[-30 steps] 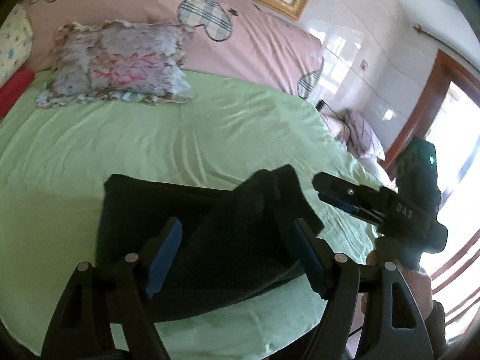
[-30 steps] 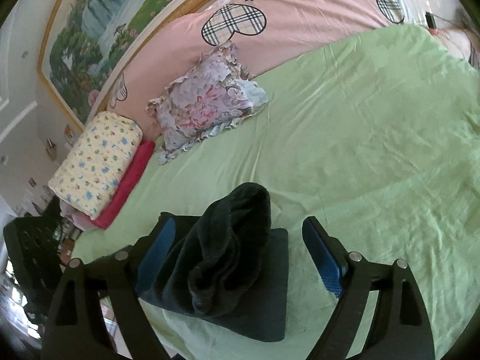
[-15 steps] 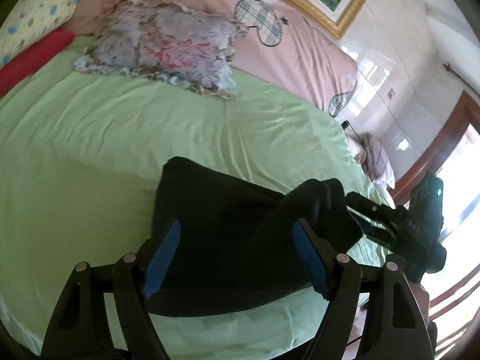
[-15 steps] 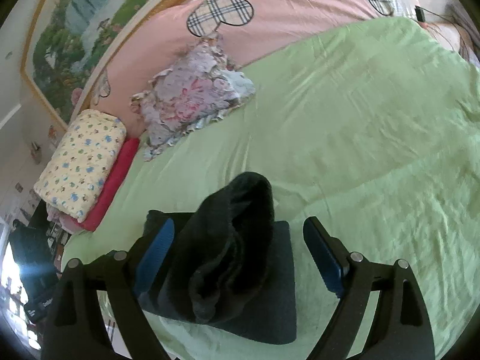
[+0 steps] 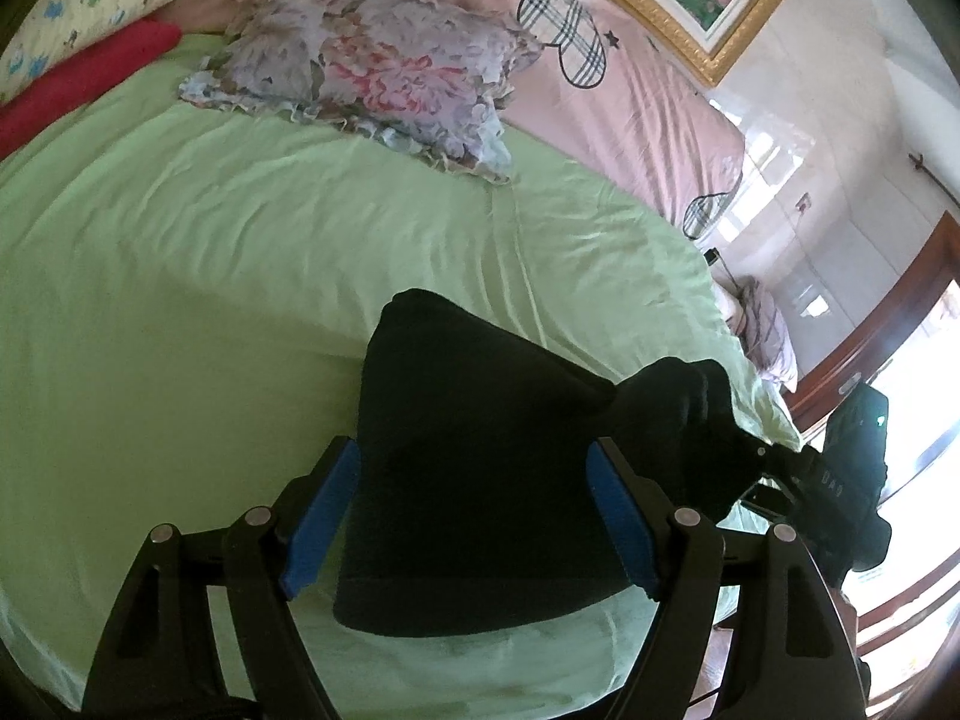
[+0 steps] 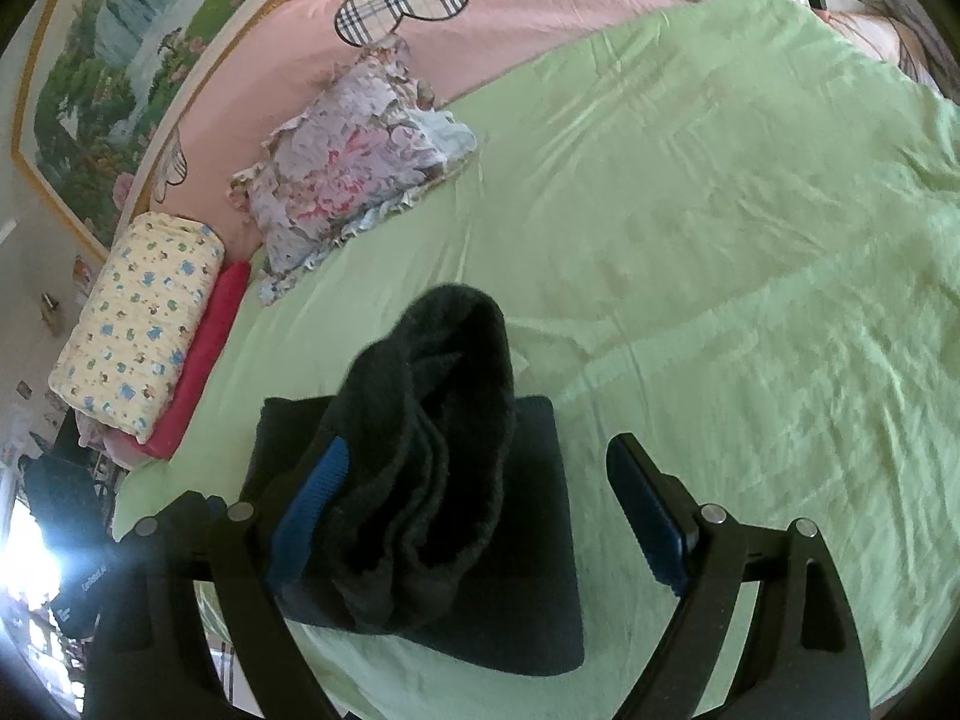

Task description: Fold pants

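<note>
While both claws gape, left claw (image 5: 474,516) straddles pants (image 5: 480,468); right claw (image 6: 480,504) straddles raised fold.

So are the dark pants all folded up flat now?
Not quite. The dark fabric pants lie folded on the green bed sheet, but one thick rolled end stands up, not laid flat.

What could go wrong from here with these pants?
The pants lie near the bed's front edge, so dragging them forward could pull them off the green sheet. A thick roll of cloth stands raised between the open right claw; it may flop unevenly. The open left claw could snag the flat layer.
</note>
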A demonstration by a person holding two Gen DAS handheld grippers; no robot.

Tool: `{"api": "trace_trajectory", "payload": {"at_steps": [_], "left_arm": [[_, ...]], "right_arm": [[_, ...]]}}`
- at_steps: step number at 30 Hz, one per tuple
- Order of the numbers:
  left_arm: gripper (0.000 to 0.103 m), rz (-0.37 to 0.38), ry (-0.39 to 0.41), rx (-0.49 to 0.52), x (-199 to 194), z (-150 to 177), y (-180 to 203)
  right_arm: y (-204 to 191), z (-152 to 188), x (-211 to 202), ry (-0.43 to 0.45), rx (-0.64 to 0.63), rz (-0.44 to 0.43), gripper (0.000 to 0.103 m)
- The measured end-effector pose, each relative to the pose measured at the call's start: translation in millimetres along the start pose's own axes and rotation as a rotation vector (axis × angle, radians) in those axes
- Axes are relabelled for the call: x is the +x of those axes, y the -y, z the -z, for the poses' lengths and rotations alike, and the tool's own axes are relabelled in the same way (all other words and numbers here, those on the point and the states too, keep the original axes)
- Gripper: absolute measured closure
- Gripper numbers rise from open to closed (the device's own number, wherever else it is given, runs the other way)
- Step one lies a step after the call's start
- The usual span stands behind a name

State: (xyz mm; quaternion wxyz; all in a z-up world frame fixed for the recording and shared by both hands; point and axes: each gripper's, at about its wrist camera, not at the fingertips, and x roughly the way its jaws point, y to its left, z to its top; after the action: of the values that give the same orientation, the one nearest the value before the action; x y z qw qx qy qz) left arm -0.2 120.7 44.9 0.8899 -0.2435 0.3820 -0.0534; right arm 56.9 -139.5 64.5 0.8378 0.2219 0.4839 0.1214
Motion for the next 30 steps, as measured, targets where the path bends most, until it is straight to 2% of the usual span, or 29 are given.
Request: {"api": "trace_trajectory", "payload": {"at_steps": [10,18,20,25,30], "left_arm": [[0.024,-0.017,-0.040,-0.018,12.4,3.1,-6.8],[0.024,-0.044,-0.080,-0.026,27.8,7.3,-11.5],[0.024,-0.055,-0.092,-0.029,33.6,8.0,-13.3],[0.024,-0.077,-0.112,-0.032,43.9,11.3,-18.3],[0.023,-0.095,-0.126,-0.022,52.7,13.1,-19.8]], "right_arm": [[16.3,17.3,3.0,-0.018,0.019,0.029,0.015],[31.0,30.7,0.4,-0.030,0.030,-0.014,0.017],[29.5,31.8,0.8,-0.028,0.021,-0.019,0.020],[28.5,33.8,2.6,-0.031,0.018,-0.083,0.035],[37.5,37.5,8.7,-0.042,0.061,-0.173,0.038]]}}
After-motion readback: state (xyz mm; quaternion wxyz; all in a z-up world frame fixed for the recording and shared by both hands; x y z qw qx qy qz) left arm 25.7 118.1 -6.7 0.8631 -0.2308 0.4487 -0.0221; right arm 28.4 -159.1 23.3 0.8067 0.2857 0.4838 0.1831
